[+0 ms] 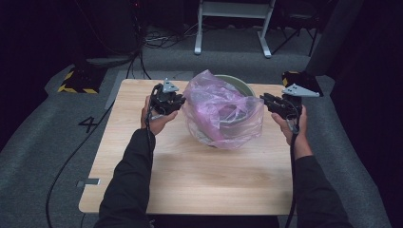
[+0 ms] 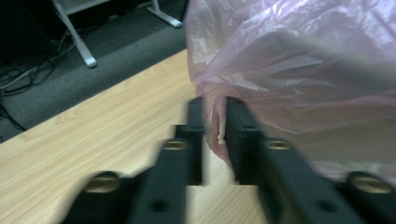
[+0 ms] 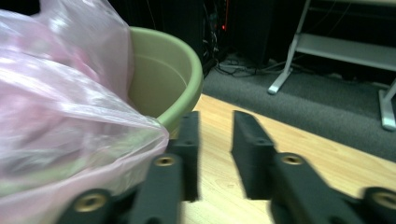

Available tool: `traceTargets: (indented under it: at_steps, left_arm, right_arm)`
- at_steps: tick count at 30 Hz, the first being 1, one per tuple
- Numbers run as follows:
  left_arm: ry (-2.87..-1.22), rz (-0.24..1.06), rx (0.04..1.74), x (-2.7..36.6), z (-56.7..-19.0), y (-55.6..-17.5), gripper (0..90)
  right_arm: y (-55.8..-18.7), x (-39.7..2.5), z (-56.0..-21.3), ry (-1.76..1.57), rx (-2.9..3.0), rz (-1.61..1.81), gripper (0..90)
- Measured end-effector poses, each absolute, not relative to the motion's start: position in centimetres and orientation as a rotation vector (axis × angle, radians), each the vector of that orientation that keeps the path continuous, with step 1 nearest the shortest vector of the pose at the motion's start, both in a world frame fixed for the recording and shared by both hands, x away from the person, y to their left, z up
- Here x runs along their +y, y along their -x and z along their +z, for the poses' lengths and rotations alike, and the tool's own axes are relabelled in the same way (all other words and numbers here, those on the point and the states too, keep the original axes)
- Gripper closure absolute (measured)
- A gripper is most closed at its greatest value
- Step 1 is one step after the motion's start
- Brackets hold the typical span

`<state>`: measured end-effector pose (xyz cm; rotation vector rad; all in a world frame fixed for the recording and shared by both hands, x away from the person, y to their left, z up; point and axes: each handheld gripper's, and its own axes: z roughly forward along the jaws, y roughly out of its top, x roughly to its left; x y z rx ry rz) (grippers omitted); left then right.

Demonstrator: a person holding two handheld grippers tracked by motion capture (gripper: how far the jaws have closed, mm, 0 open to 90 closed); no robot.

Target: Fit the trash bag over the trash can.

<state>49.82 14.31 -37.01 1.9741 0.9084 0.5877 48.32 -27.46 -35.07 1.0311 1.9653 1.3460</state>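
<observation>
High view: pink bag point(image 1: 221, 111) draped over green basin point(image 1: 237, 83) mid-worktop point(image 1: 190, 175), left tool point(image 1: 177, 102) at its left edge, right tool point(image 1: 264, 101) at its right.
Left gripper view: jaws pinched a bag fold.
Right gripper view: jaws parted, empty, beside the basin rim.

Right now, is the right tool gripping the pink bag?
No, the right tool is open with bare table between its jaws; the pink bag lies beside it.

Pink translucent plastic bag point(image 1: 221, 111), crumpled, draped over green basin point(image 1: 237, 81); we see bag edge pinched between left jaws, basin rim just beside right jaws.
</observation>
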Motion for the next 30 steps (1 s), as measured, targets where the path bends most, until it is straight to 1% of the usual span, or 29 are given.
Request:
traceTargets:
  at_steps: [3,4,6,7,8,13,16,18,23,26,28,30]
  left_arm:
    - [-1.981,0.582,0.915,15.1,-36.6,-49.2,54.9]
    - [-1.975,0.595,0.916,15.4,-36.5,-48.9,52.6]
    - [-1.950,0.596,0.922,16.1,-36.1,-48.4,43.6]
    - [-1.939,0.604,0.932,16.5,-35.9,-48.2,39.4]
    - [-1.925,0.600,0.934,16.9,-35.7,-48.0,37.2]
    - [-1.868,0.618,0.913,18.3,-34.6,-46.5,29.7]
    - [-1.840,0.586,0.856,18.7,-33.9,-45.6,27.1]
    - [-1.859,0.568,0.797,18.4,-33.5,-44.9,25.2]
    - [-1.900,0.531,0.670,17.1,-32.7,-43.4,21.2]
    - [-1.910,0.498,0.612,16.5,-32.5,-42.3,19.7]
    - [-1.933,0.495,0.587,15.9,-32.6,-41.8,19.1]
    - [-1.954,0.526,0.575,15.2,-32.7,-41.4,18.6]
  right_arm:
    - [-47.3,-28.4,-34.2,-1.038,1.952,1.390,54.3]
    - [-47.0,-28.7,-33.9,-1.031,1.939,1.419,51.0]
    - [-46.4,-29.1,-33.2,-1.001,1.947,1.458,46.2]
    - [-46.1,-29.2,-32.9,-0.974,1.949,1.474,44.9]
    - [-45.7,-29.2,-32.6,-0.950,1.954,1.487,43.7]
    - [-44.5,-28.7,-31.5,-0.838,1.978,1.469,34.2]
    - [-44.3,-28.8,-31.2,-0.854,1.970,1.434,29.2]
    - [-44.3,-29.2,-31.1,-0.878,1.963,1.385,26.5]
    - [-43.7,-30.6,-30.7,-0.895,1.940,1.397,24.1]
    - [-43.0,-30.8,-30.3,-0.859,1.946,1.422,22.1]
    - [-42.5,-30.4,-30.2,-0.796,1.985,1.444,20.9]
    - [-42.0,-29.7,-30.2,-0.756,2.022,1.438,19.6]
